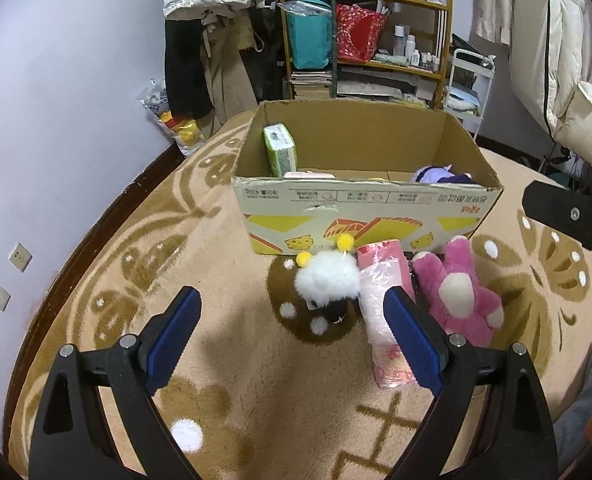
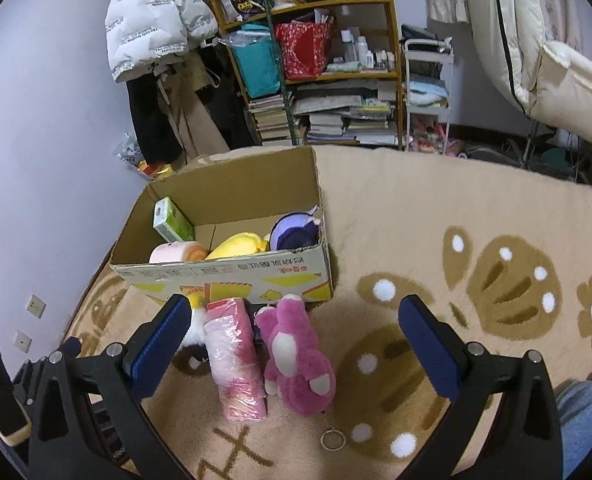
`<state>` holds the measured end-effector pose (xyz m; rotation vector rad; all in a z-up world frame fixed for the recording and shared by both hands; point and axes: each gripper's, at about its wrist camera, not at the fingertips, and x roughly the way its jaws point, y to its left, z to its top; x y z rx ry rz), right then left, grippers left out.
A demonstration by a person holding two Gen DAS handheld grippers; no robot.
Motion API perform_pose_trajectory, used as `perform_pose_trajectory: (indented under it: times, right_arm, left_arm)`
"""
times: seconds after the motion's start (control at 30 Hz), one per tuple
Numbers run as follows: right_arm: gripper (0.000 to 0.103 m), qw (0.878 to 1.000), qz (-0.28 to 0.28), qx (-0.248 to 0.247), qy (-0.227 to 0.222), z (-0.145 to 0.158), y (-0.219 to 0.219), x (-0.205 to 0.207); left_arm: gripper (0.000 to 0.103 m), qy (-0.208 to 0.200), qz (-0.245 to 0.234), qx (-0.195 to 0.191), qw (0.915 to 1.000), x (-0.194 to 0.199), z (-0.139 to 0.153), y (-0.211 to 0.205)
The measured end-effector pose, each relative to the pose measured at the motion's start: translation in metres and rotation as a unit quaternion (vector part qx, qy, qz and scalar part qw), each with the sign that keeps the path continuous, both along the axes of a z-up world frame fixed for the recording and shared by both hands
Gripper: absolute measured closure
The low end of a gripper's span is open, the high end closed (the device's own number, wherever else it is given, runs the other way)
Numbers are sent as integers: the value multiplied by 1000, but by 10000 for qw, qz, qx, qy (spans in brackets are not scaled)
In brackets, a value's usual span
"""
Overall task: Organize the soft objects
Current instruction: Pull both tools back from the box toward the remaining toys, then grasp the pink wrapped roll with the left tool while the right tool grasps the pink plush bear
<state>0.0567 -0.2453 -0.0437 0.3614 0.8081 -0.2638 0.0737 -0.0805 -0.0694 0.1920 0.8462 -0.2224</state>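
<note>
Right wrist: three soft things before one box (image 2: 232,276) (four inside); both tongs (image 2: 292,320) (image 1: 292,312) wide open, empty.

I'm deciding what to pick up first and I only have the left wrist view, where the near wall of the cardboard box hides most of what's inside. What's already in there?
Observer: Between the green tissue pack and the purple plush, a yellow plush lies on the box floor.
Operator: Anything else in there?
Observer: A pink roll with an orange end lies in the near left corner.
Operator: And the pink plush on the rug, anything attached?
Observer: A metal ring lies on the rug just below the pink plush; whether it is attached is unclear.
</note>
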Motion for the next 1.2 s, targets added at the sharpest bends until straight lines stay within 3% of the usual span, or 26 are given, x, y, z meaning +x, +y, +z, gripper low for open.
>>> perform_pose_trajectory:
  times: [0.53,1.2]
  right_arm:
    - [0,9987,-104,241,442,-32,-7,17]
    - [0,9945,-151,364,969,-68,-8,36]
  left_arm:
    - [11,180,-494,71,9986,5,-29,-29]
    - [11,661,-445,-195,9966,25,-54,-32]
